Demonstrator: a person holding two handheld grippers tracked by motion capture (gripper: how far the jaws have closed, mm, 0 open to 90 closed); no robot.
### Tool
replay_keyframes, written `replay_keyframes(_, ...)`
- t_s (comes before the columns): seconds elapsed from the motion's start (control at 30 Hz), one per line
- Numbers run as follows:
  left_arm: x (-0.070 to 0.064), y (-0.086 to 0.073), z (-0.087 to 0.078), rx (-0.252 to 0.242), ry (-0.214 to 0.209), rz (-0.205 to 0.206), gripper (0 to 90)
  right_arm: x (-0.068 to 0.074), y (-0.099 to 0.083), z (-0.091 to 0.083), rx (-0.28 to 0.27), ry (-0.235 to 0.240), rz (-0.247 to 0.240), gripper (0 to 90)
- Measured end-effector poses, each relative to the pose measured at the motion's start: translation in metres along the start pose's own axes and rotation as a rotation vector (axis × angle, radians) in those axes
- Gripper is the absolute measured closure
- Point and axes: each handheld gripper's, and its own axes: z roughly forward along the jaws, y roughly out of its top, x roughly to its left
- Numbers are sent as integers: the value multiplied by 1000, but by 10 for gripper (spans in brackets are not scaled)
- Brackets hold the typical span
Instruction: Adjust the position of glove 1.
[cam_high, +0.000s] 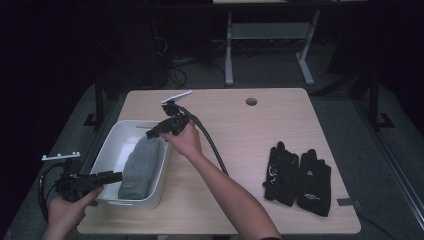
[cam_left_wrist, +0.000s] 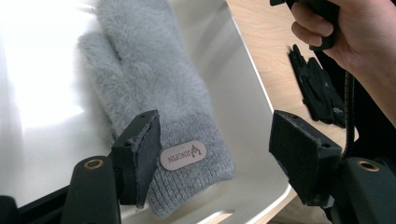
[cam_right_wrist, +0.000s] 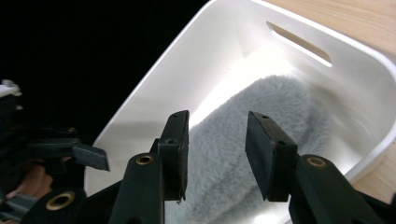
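Observation:
A fluffy grey mitten (cam_high: 141, 166) (cam_left_wrist: 149, 88) (cam_right_wrist: 261, 140) with a small oval label lies inside a white plastic bin (cam_high: 111, 150) (cam_left_wrist: 252, 102) (cam_right_wrist: 219, 51) at the table's left. My left gripper (cam_high: 114, 177) (cam_left_wrist: 212, 158) hovers open at the bin's near end, its jaws on either side of the mitten's knitted cuff. My right gripper (cam_high: 152, 134) (cam_right_wrist: 215, 154) is open above the bin's far right rim, over the mitten's fingertip end. Neither gripper holds anything. A pair of black gloves (cam_high: 297, 176) (cam_left_wrist: 317, 88) lies flat on the table's right.
The wooden table (cam_high: 240, 130) has a round cable hole (cam_high: 251, 101) near its far edge. A white table frame (cam_high: 270, 45) stands on the dark floor beyond. A strip of tape (cam_high: 348, 202) sits near the front right corner.

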Motion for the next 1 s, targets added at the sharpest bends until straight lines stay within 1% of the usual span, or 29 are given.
replay_keyframes(0.03,-1,0,1,-3,0,-4,336,0,0,-2,-4,7,3,590)
replay_keyframes(0.1,-2,1,1,-3,0,-1,331,0,0,-3,-2,9,2,585)
replay_keyframes(0.13,-3,2,1,-6,-1,2,330,0,0,-7,-8,23,3,579)
replay_keyframes(0.3,-8,6,3,-6,-1,10,319,0,-1,-13,-18,40,5,561)
replay_keyframes(0.33,-11,7,5,-2,0,23,308,-1,-2,-17,-23,65,10,557)
replay_keyframes(0.37,-12,7,6,3,-2,26,305,-1,-3,-18,-26,69,9,557)
replay_keyframes(0.4,-14,8,7,2,-3,24,304,-2,-3,-20,-27,66,5,552)
replay_keyframes(0.5,-17,9,9,1,-10,34,294,-3,-5,-26,-35,82,10,545)
replay_keyframes(0.6,-21,11,12,-10,-19,33,280,-4,-6,-32,-44,93,14,535)
replay_keyframes(0.67,-22,13,13,-8,-22,39,277,-5,-7,-35,-48,98,10,531)
replay_keyframes(0.77,-26,15,16,-14,-27,33,272,-6,-8,-39,-52,110,10,524)
replay_keyframes(0.8,-27,16,16,-9,-28,42,272,-7,-8,-40,-51,111,13,521)
replay_keyframes(0.87,-28,17,17,-11,-27,44,271,-7,-9,-41,-55,116,12,518)
replay_keyframes(1.0,-32,20,21,-7,-35,49,265,-10,-11,-49,-67,124,8,511)
